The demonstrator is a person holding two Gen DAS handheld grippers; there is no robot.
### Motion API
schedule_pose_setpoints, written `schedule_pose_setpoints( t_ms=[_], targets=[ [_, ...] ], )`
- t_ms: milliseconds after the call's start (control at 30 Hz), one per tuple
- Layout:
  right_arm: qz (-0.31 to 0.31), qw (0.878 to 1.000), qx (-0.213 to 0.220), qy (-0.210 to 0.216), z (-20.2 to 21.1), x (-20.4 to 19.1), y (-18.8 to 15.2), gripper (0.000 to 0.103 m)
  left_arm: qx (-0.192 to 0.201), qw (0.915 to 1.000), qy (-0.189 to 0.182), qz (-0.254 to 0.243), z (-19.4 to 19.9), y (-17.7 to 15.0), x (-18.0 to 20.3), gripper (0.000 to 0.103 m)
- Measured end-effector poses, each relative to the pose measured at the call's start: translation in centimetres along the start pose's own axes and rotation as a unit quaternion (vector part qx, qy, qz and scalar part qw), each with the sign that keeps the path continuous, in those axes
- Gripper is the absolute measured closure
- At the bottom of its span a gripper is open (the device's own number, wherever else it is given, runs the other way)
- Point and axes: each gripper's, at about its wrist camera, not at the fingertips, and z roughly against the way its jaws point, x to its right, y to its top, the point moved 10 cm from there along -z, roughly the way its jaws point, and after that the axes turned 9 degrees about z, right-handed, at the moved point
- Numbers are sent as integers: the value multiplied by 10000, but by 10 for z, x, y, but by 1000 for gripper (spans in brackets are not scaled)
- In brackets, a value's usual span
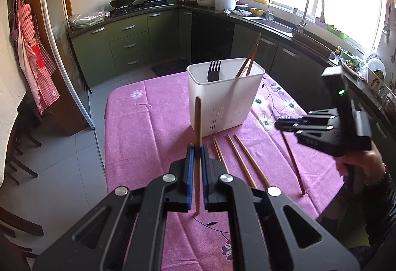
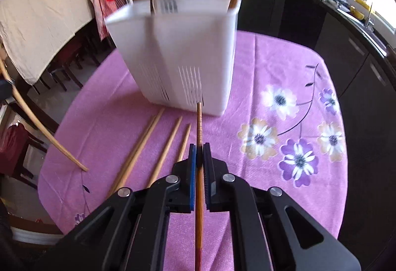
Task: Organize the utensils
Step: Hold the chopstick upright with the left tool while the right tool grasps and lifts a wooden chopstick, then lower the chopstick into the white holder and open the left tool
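I am clamping one brown wooden chopstick in the left gripper and another in the right gripper, both near the white plastic utensil holder.

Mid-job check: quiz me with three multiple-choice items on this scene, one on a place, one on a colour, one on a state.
1. Where is the black fork? A on the stove; B in the holder; C in a gripper.
2. The holder's colour? A white; B green; C black.
3. The right gripper is: A open, empty; B shut on a spoon; C shut on a chopstick.
Answers: B, its tines stick up above the rim; A, its walls are plain white; C, the pads pinch the stick.
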Motion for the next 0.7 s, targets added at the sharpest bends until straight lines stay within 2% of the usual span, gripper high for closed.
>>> schedule_pose_setpoints(
  t_ms=[100, 200, 533, 700],
  targets=[
    [-50, 9978, 661, -25, 55, 7, 15, 97, 2, 10000, -3, -9, 1, -1, 0, 97],
    [-57, 9945, 1044, -62, 94, 10, 14, 97, 7, 10000, 2, -31, 1, -1, -1, 97],
    [-148, 9915, 1290, -14, 128, 17, -16, 97, 28, 10000, -10, -71, 3, 0, 3, 97],
    [-164, 9914, 1298, 10, 130, 18, -17, 97, 135, 9998, -70, -105, 11, 11, 8, 97]
  ],
)
